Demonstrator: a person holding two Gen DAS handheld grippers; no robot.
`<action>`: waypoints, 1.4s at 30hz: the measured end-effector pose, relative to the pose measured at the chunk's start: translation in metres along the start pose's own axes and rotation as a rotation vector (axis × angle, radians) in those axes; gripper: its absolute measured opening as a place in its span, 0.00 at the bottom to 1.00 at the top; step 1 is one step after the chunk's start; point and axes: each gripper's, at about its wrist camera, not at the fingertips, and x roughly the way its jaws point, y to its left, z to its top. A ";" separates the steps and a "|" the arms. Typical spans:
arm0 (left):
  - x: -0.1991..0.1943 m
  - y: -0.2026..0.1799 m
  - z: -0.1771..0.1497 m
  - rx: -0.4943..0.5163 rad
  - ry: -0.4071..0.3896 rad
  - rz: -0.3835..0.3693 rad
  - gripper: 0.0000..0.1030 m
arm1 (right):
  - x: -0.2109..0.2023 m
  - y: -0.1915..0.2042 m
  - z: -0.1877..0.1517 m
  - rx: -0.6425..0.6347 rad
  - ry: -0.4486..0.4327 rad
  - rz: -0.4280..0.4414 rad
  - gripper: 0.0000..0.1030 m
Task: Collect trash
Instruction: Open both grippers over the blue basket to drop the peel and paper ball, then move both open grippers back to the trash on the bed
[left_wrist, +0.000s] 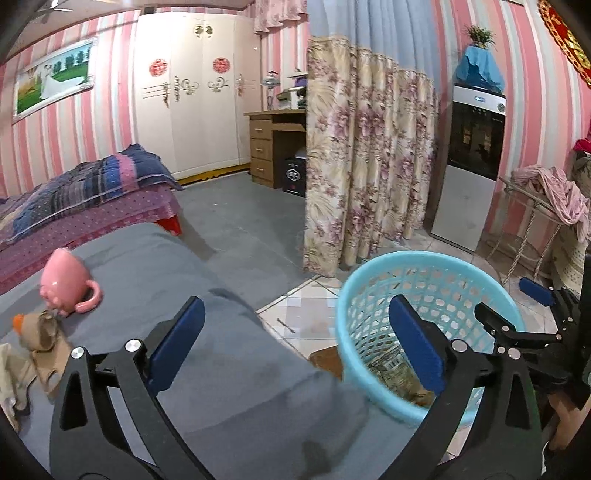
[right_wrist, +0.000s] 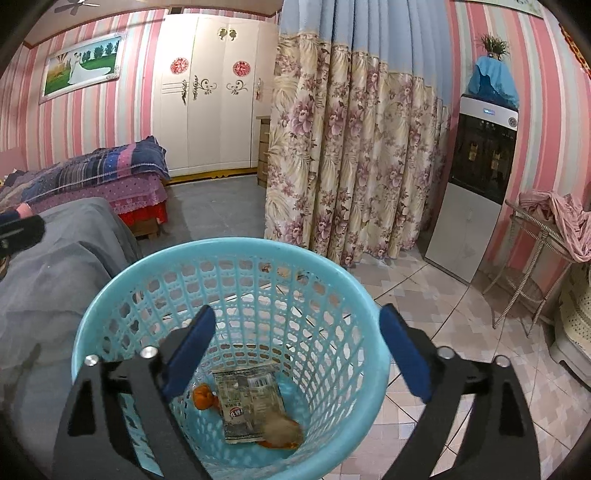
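A light blue plastic basket (right_wrist: 122, 299) stands on the tiled floor beside a grey-covered table (right_wrist: 55, 280). Inside lie a printed wrapper (right_wrist: 247, 398), an orange scrap (right_wrist: 203, 397) and a brownish crumpled piece (right_wrist: 282, 430). My right gripper (right_wrist: 297, 350) is open and empty, right above the basket's mouth. My left gripper (left_wrist: 295, 343) is open and empty over the table's right edge, with the basket (left_wrist: 369, 273) to its right. Crumpled brown paper trash (left_wrist: 44, 339) with an orange bit (left_wrist: 18, 321) lies on the table at far left. The right gripper shows in the left wrist view (left_wrist: 509, 306).
A pink mug (left_wrist: 66, 284) stands on the table (left_wrist: 221, 369) by the brown trash. A bed (left_wrist: 81, 199) is behind the table. A floral curtain (left_wrist: 369, 166), a water dispenser (left_wrist: 469, 166) and a wire stand with pink cloth (left_wrist: 550, 195) are beyond the basket.
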 end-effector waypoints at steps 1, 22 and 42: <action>-0.005 0.006 -0.002 -0.010 -0.001 0.011 0.95 | -0.001 0.002 0.000 0.001 -0.001 0.001 0.93; -0.115 0.209 -0.057 -0.302 0.023 0.388 0.95 | -0.032 0.126 0.022 -0.055 0.016 0.194 0.96; -0.155 0.343 -0.119 -0.467 0.117 0.531 0.95 | -0.046 0.296 0.055 -0.165 0.027 0.368 0.96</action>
